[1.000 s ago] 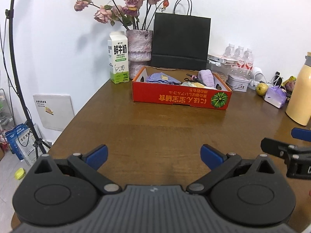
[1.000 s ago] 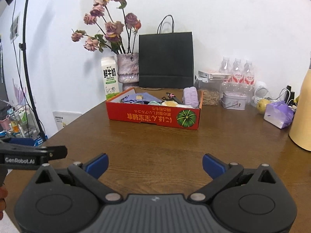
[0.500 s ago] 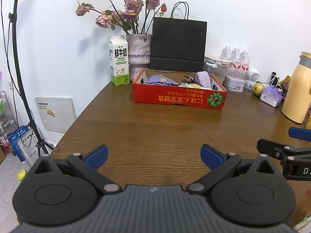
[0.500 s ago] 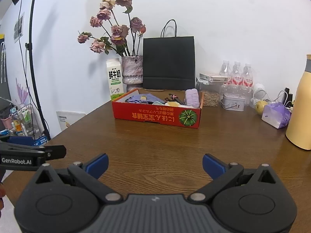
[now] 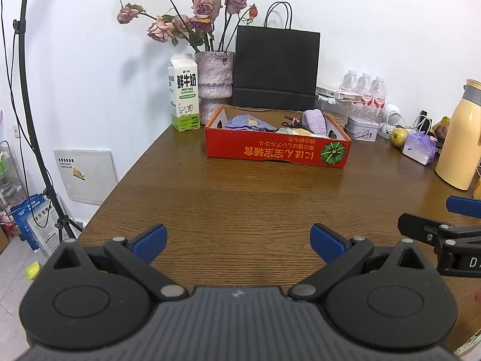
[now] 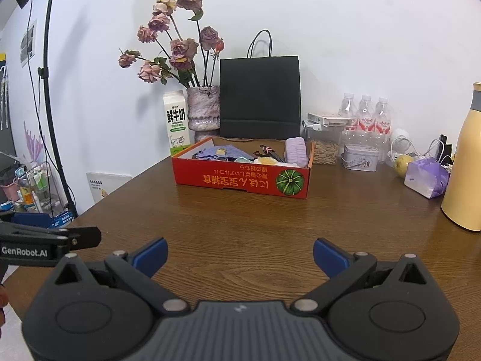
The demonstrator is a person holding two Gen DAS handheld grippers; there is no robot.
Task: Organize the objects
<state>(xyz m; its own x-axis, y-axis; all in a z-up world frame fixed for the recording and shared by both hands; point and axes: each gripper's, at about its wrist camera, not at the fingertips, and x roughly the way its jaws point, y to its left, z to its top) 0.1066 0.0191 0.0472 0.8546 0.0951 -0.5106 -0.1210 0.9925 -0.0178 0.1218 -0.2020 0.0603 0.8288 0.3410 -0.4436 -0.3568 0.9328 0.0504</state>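
Observation:
A red cardboard box (image 5: 276, 152) (image 6: 240, 179) with a green pumpkin print stands on the brown wooden table (image 5: 240, 198) near the back. Inside lie a purple cloth (image 5: 246, 122), a lilac roll (image 5: 314, 119), black scissors-like items and a yellow piece. My left gripper (image 5: 239, 237) hovers open above the table's near edge, nothing between its blue pads. My right gripper (image 6: 240, 252) is also open and empty, held beside it at the same distance from the box. Each gripper shows at the edge of the other's view.
Behind the box stand a milk carton (image 5: 184, 94), a vase of dried roses (image 5: 215, 75) and a black paper bag (image 5: 276, 69). To the right are water bottles (image 6: 365, 114), a tin (image 6: 359, 158), a pear (image 6: 402, 161), a purple packet (image 6: 427, 177) and a yellow flask (image 6: 464, 162). A light stand (image 5: 33, 120) rises left.
Both grippers have drawn back from the box and risen a little; the box looks smaller and farther. Both stay open and empty.

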